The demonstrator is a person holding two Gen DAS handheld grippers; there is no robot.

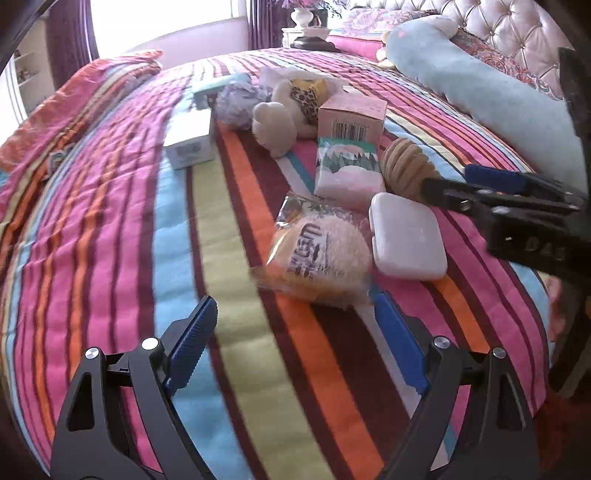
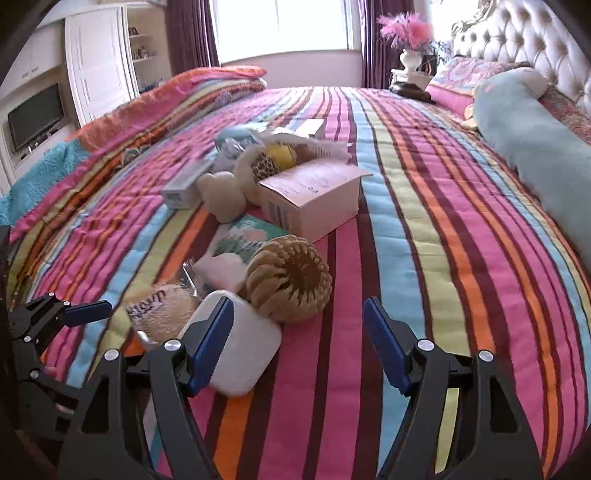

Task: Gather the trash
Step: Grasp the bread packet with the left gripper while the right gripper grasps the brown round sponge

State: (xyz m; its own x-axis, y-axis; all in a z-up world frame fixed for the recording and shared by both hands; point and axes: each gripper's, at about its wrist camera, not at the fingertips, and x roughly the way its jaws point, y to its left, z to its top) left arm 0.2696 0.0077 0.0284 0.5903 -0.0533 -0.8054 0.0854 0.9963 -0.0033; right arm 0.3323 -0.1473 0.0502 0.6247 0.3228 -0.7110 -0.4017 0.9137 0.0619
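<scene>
Blown-out window (image 2: 280, 26) backlight, mild motion blur, fisheye-curved edges.

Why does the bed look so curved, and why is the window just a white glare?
Both wrist views use fisheye lenses, so the striped bedspread bulges and the corners go black. In the right wrist view the window is blown out white by daylight. In the left wrist view the wrapped snack and nearby stripes are smeared by motion blur, while the left gripper stays sharp.

A cluster running from the white case (image 2: 236, 354) and woven ball (image 2: 288, 280) back to the pink box (image 2: 317, 199) blocks mid-bed, while the striped bedspread (image 2: 424, 258) beside it toward the blue bolster (image 2: 535, 147) lies open.
</scene>
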